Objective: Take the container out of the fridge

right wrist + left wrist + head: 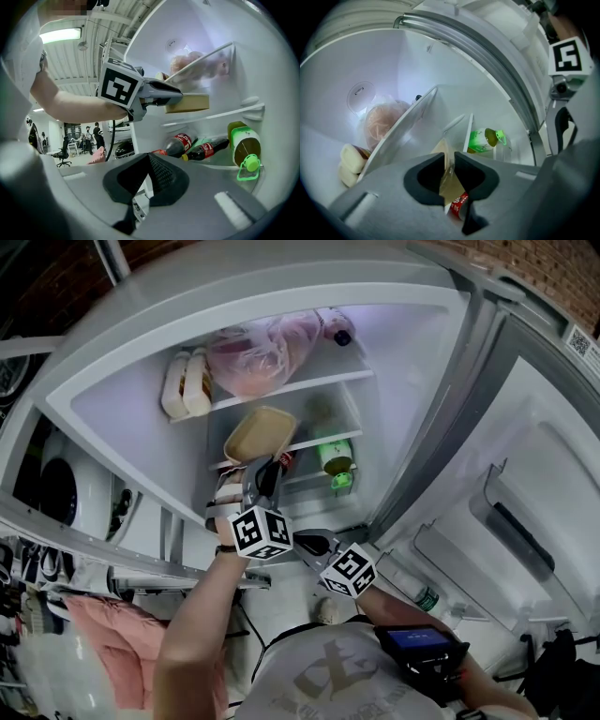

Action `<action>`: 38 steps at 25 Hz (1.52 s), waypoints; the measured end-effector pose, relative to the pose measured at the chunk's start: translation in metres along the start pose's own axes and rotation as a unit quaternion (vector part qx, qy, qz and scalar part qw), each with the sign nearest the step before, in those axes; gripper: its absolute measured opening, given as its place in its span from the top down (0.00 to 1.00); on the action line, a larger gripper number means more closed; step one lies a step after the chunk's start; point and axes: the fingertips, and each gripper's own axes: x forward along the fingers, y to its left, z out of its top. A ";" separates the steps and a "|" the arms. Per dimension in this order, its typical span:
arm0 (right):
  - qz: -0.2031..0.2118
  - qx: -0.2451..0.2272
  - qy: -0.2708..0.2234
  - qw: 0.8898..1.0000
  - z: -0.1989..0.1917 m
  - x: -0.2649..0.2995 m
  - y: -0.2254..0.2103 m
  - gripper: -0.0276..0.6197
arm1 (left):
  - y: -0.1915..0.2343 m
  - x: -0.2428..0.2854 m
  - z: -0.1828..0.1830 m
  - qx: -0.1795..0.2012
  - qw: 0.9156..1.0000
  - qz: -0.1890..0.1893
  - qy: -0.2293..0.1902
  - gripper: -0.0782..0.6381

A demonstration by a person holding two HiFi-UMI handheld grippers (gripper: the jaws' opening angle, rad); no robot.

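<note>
A tan shallow container (260, 431) is at the front of the fridge's middle shelf (323, 439). My left gripper (257, 471) is shut on its near rim. In the left gripper view the container's thin wall (450, 183) sits pinched between the two jaws. The right gripper view shows the container (188, 103) held level just above the shelf edge; I cannot tell whether it touches the shelf. My right gripper (306, 542) hangs lower, outside the fridge by its bottom shelf, shut, with nothing between its jaws (149, 157).
A bagged pinkish lump (260, 349) and pale bottles (186, 382) fill the top shelf. A green-capped bottle (336, 458) and cola bottles (182, 143) lie on the lower shelf. The open fridge door (525, 493) stands to the right.
</note>
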 end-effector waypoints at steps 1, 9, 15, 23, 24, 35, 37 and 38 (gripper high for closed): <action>-0.002 0.000 0.000 1.000 0.000 -0.001 0.001 0.94 | -0.001 -0.005 0.002 0.000 1.000 0.001 -0.003 0.80; -0.024 0.000 0.002 1.000 -0.006 -0.016 0.015 0.95 | -0.024 -0.058 0.003 0.012 1.000 0.003 -0.020 0.82; -0.026 -0.001 0.005 1.000 -0.012 -0.031 0.041 0.95 | -0.043 -0.100 -0.002 0.008 1.000 0.001 -0.018 0.82; -0.040 -0.003 0.008 0.999 -0.016 -0.052 0.068 0.94 | -0.067 -0.154 0.010 0.001 0.999 -0.003 -0.034 0.82; -0.042 -0.004 0.007 0.999 -0.015 -0.053 0.071 0.94 | -0.069 -0.161 0.009 0.000 0.999 -0.003 -0.036 0.82; -0.029 -0.022 0.011 0.999 -0.015 -0.056 0.111 0.95 | -0.109 -0.231 -0.015 -0.022 1.000 0.003 -0.022 0.82; -0.025 -0.023 0.013 0.999 -0.018 -0.056 0.121 0.95 | -0.119 -0.245 -0.020 -0.022 1.000 0.002 -0.019 0.82; -0.022 -0.023 0.014 0.999 -0.020 -0.056 0.126 0.95 | -0.125 -0.253 -0.022 -0.022 1.000 0.002 -0.016 0.82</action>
